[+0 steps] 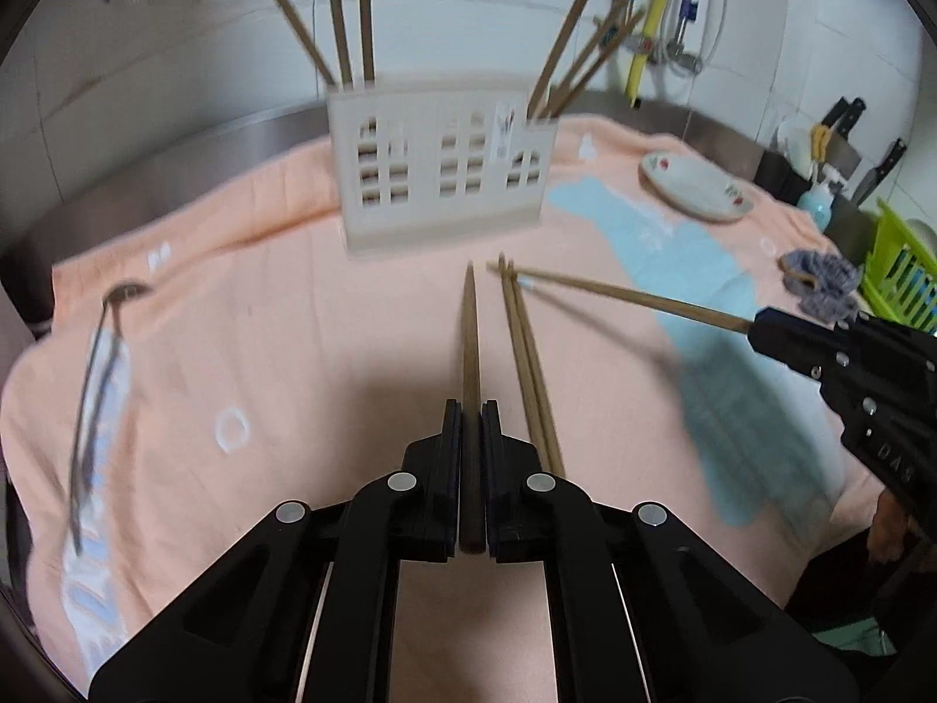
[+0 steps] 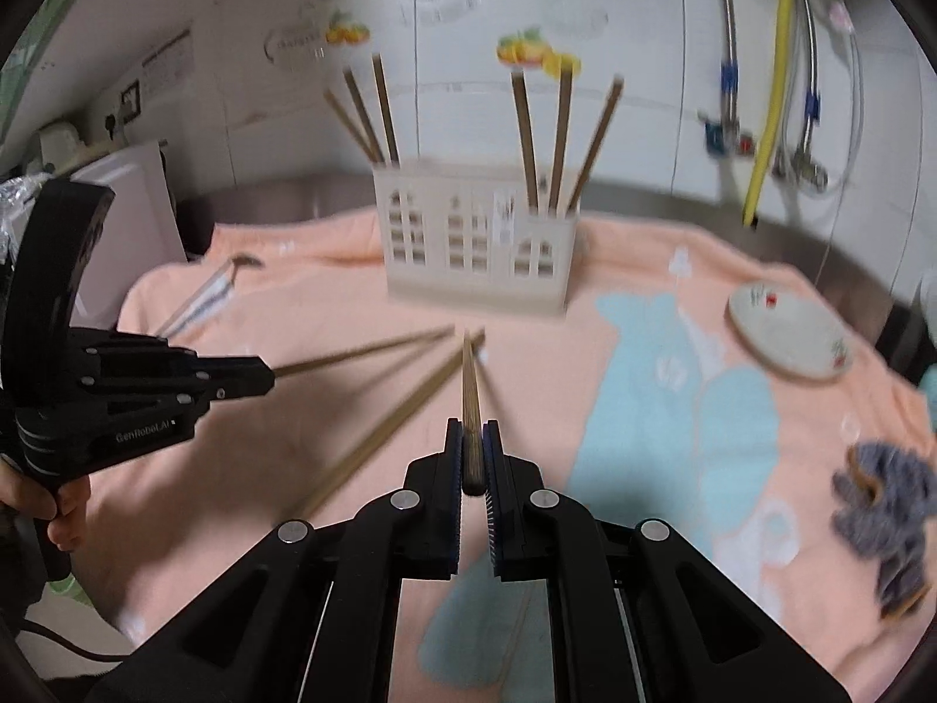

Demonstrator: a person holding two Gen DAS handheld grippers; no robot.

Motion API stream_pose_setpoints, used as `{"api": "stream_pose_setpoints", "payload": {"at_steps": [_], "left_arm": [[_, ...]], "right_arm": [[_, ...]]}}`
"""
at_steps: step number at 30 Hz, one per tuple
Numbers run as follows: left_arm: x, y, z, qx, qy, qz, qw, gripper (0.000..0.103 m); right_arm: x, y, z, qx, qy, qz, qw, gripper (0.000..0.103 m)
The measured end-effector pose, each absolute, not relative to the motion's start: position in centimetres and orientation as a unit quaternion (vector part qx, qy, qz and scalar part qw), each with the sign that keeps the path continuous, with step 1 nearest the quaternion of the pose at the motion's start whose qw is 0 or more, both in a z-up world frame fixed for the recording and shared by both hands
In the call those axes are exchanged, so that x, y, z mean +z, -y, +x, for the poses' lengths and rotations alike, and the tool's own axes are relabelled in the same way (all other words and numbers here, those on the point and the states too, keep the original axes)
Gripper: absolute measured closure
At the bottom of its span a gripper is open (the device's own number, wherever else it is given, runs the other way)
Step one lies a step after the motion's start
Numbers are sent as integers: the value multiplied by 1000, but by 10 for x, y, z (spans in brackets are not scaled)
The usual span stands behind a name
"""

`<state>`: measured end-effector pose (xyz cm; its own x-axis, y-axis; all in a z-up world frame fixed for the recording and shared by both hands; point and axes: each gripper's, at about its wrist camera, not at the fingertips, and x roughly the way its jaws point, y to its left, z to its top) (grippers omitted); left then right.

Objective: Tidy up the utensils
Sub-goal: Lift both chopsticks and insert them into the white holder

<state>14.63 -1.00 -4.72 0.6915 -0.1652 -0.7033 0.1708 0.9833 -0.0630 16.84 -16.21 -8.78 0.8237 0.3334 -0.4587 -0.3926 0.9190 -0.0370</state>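
Left hand-held gripper [image 1: 471, 410] clamped on chopstick [image 1: 470, 340] | right hand-held gripper [image 2: 473, 430] likewise, second chopstick [image 2: 470, 386] | both aimed at holder [image 1: 442, 170] for slotting

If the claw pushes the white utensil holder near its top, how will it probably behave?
The utensil holder looks tall and narrow, so it may tip. Its cut-out walls suggest light plastic, and it stands on a soft towel, so it probably drags rather than slides.

Peach towel [image 1: 281, 304] over a steel counter [image 1: 175, 170].
On the towel: white utensil holder [image 1: 442, 170], paired chopsticks [image 1: 530, 375], plate [image 1: 694, 187], spoon [image 1: 96, 363], grey scrunchie [image 1: 820, 278].
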Motion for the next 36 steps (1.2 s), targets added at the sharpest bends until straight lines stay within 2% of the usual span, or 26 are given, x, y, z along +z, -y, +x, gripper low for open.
{"api": "stream_pose_setpoints", "payload": {"at_steps": [9, 27, 36], "left_arm": [[-2, 7, 167, -109, -352, 7, 929, 97], [67, -1, 209, -125, -314, 10, 941, 97], [142, 0, 216, -121, -238, 21, 964, 97]], "right_arm": [[-25, 156, 183, 218, -184, -90, 954, 96], [57, 136, 200, 252, -134, -142, 948, 96], [110, 148, 194, 255, -94, -133, 953, 96]]}}
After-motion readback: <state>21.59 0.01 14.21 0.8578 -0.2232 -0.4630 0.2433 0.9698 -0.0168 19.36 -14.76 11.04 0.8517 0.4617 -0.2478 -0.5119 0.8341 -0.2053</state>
